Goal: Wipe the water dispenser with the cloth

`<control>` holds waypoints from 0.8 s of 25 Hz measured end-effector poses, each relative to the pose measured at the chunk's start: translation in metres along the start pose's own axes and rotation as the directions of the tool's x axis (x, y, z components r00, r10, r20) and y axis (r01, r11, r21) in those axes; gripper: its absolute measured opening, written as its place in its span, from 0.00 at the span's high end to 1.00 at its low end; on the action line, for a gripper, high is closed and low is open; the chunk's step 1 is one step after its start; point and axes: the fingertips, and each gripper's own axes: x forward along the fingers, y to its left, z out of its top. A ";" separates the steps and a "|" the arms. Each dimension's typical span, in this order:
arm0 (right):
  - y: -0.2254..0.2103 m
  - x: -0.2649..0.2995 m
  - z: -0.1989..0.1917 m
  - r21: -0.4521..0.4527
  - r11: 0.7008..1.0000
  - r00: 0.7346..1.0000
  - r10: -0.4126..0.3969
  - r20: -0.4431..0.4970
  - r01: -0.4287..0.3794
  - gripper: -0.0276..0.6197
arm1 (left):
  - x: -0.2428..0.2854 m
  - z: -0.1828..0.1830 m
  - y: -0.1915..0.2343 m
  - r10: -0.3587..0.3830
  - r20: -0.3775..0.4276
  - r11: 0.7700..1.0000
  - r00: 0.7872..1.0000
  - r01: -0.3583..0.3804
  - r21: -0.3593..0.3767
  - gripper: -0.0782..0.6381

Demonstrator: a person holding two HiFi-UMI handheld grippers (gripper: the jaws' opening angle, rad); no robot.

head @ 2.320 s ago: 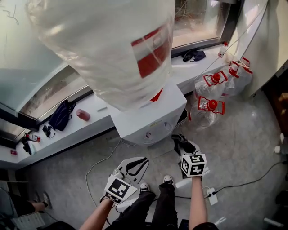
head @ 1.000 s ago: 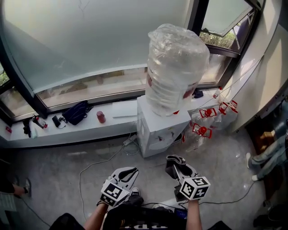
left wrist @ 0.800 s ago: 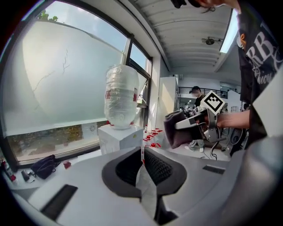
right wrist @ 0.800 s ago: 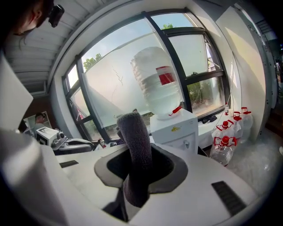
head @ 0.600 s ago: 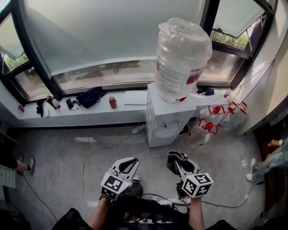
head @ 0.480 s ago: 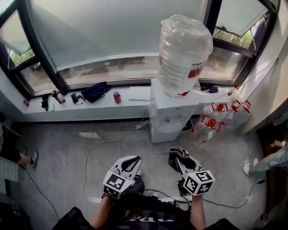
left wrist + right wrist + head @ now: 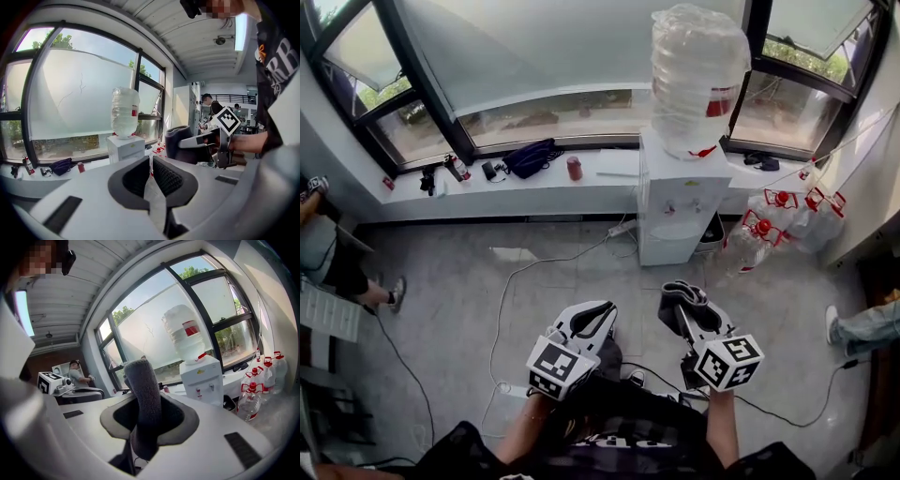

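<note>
Backing off has put open floor between me and the water dispenser [image 7: 673,202], which filled the head view from close up a couple of seconds ago; now it stands well apart from both tools, against the window ledge [image 7: 487,199].

My right gripper [image 7: 684,302] is clamped on the cloth [image 7: 142,383], a thick grey fold that stands up out of the jaws. My left gripper [image 7: 600,314] has its jaws brought together, and its own view shows nothing between them.

I judge the cloth soft, light and limp, so the bunched fold is the right place to keep hold; it should drape onto flat panels without slipping from the pads. The dispenser looks rigid and boxy but top-heavy under the big water bottle [image 7: 700,70] (wrapped in clear film, as far as I can tell), so I would press lightly and wipe the white top and sides, not lean on the bottle. The small taps on the front look like the fragile part.

For room, the dispenser's left side and front face open onto bare floor. Its right side is crowded by spare bottles [image 7: 773,230] just beside it, and its back meets the ledge. A cable [image 7: 520,281] trails across the floor from near its left foot, a tripping risk on the way back in.
</note>
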 end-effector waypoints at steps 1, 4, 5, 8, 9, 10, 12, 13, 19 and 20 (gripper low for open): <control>0.004 -0.005 -0.002 -0.001 1.000 1.000 0.009 0.003 -0.009 0.79 | -0.004 -0.001 -0.005 0.001 0.002 1.000 1.000 -0.001 0.003 0.86; 0.015 -0.016 -0.006 -0.017 1.000 1.000 0.024 0.004 -0.024 0.79 | -0.014 -0.002 -0.019 -0.001 0.014 1.000 1.000 0.001 0.006 0.86; 0.018 -0.020 -0.007 -0.024 0.999 1.000 0.027 0.004 -0.027 0.79 | -0.017 -0.002 -0.023 -0.003 0.018 1.000 1.000 0.003 0.009 0.86; 0.026 -0.029 -0.012 -0.042 0.999 1.000 0.031 0.003 -0.030 0.80 | -0.025 -0.003 -0.034 -0.011 0.030 1.000 0.999 0.011 0.021 0.86; 0.028 -0.031 -0.014 -0.048 0.998 1.000 0.031 0.002 -0.031 0.80 | -0.027 -0.003 -0.038 -0.014 0.035 1.000 0.999 0.013 0.022 0.86; 0.030 -0.033 -0.015 -0.055 0.998 0.999 0.032 0.000 -0.032 0.80 | -0.029 -0.002 -0.040 -0.016 0.040 1.000 0.999 0.015 0.023 0.86; 0.035 -0.036 -0.017 -0.069 0.997 0.999 0.034 -0.004 -0.034 0.80 | -0.032 -0.002 -0.045 -0.020 0.048 1.000 0.999 0.018 0.024 0.86; 0.037 -0.038 -0.018 -0.076 0.996 0.999 0.035 -0.006 -0.036 0.80 | -0.033 -0.002 -0.047 -0.021 0.051 1.000 0.998 0.020 0.024 0.86; 0.044 -0.045 -0.026 -0.100 0.994 0.999 0.036 -0.018 -0.038 0.80 | -0.039 -0.004 -0.056 -0.031 0.058 0.999 0.998 0.029 0.028 0.86; 0.045 -0.046 -0.026 -0.103 0.994 0.999 0.036 -0.019 -0.038 0.80 | -0.040 -0.004 -0.057 -0.031 0.057 0.999 0.998 0.029 0.028 0.86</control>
